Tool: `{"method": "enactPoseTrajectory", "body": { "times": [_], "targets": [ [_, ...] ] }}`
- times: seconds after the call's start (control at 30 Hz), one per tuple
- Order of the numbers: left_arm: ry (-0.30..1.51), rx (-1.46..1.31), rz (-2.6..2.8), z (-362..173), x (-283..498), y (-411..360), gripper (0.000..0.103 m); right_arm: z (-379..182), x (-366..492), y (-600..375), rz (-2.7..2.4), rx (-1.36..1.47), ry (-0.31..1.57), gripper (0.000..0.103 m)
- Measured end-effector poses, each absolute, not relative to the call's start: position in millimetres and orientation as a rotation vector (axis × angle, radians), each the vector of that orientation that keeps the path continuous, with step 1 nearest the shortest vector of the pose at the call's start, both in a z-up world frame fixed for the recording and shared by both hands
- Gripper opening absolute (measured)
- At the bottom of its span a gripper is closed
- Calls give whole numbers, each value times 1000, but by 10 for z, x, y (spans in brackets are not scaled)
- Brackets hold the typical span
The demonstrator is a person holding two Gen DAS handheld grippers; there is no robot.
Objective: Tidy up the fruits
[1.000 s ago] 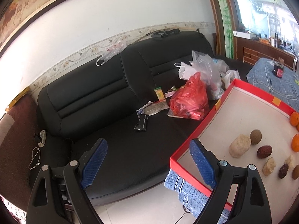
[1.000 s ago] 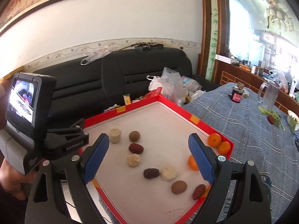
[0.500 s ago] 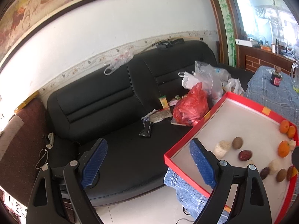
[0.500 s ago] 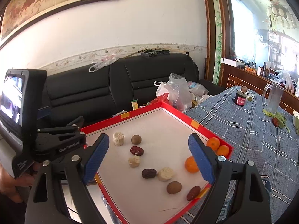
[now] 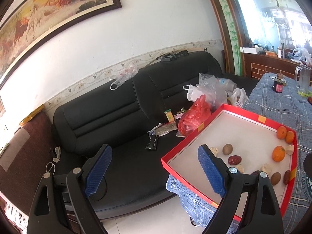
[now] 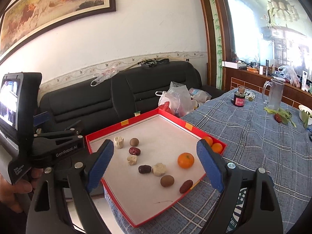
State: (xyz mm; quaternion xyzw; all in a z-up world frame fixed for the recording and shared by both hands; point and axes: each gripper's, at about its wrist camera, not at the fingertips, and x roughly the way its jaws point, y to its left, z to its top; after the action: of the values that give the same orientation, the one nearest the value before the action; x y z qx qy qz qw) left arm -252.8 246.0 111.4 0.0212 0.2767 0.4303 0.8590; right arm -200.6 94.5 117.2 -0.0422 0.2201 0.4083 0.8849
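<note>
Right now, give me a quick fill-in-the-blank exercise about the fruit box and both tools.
1. The red box holds ___ oranges.
2. Both the left tool and the right tool are ___ and hold nothing.
3. Two small oranges sit together in a ___ of the box.

Missing words: three; open; corner

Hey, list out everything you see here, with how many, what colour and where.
tray: 1, red rim, white floor, table corner
oranges: 3, orange, one loose, two in tray's far right corner
dates: 3, dark red, in tray
brown round fruits: 2, brown, in tray
pale chunks: 3 in right view, cream, in tray
tablecloth: 1, blue plaid, on table
jar: 1, dark, far table
pitcher: 1, clear, far table
sofa: 1, black, against wall
bags: several, red, clear and white, on sofa
left gripper: open, empty
right gripper: open, empty
</note>
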Motion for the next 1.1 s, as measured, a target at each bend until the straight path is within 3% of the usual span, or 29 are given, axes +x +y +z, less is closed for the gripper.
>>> {"method": "enactPoseTrajectory", "body": {
  "times": [1.1],
  "targets": [
    [623,-21,880,844,-2616,2720,90,1097,-2127,1201,828,-138,465,88]
  ]
}}
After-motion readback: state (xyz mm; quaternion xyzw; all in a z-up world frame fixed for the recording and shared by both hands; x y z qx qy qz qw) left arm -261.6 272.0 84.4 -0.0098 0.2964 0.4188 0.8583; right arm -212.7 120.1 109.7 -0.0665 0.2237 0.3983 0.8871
